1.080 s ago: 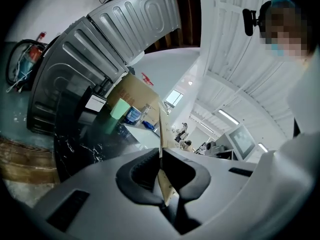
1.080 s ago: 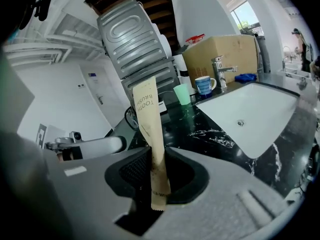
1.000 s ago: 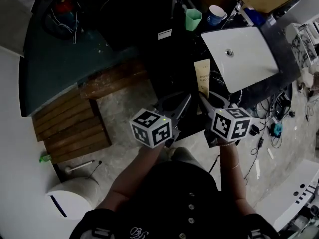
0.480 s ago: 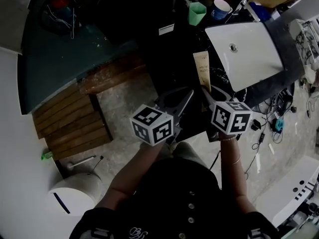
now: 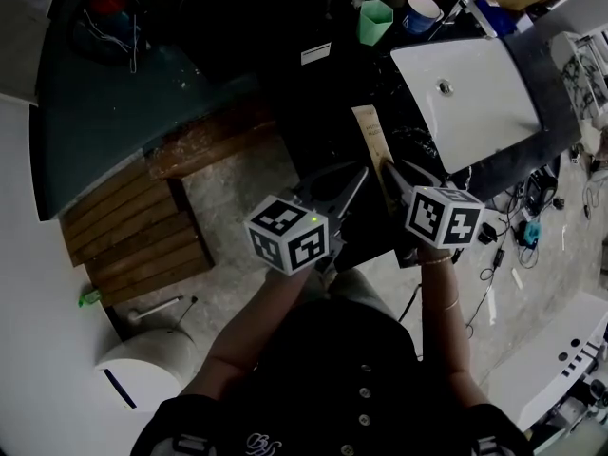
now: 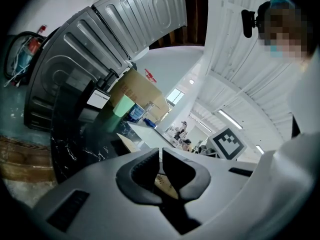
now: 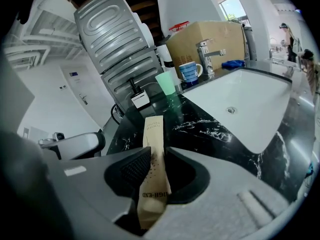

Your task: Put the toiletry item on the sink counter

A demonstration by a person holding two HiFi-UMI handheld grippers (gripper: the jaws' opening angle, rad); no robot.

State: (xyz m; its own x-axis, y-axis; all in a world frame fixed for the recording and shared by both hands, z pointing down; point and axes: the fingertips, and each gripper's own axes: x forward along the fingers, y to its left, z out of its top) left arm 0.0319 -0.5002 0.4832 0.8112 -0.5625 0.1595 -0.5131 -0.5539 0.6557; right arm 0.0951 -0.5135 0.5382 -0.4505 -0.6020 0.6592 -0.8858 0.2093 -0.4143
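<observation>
- My right gripper [image 7: 157, 156] has its fingers clamped on the beige toiletry tube [image 7: 152, 134] – low end pinched, far end pointing out over the black marble tabletop [image 7: 200, 129], left of the white sink [image 7: 250, 99]
- Since a second ago the tube [image 5: 370, 136] has tipped: in the head view its far end now leans more to the left
- I cannot tell whether its tip touches the tabletop
- My left gripper [image 6: 161, 156] sits beside, hardly shifted – fingers closed, nothing between them

Tan tube [image 7: 152, 170] between right gripper [image 7: 157, 151] fingers [image 7: 131, 171]
</observation>
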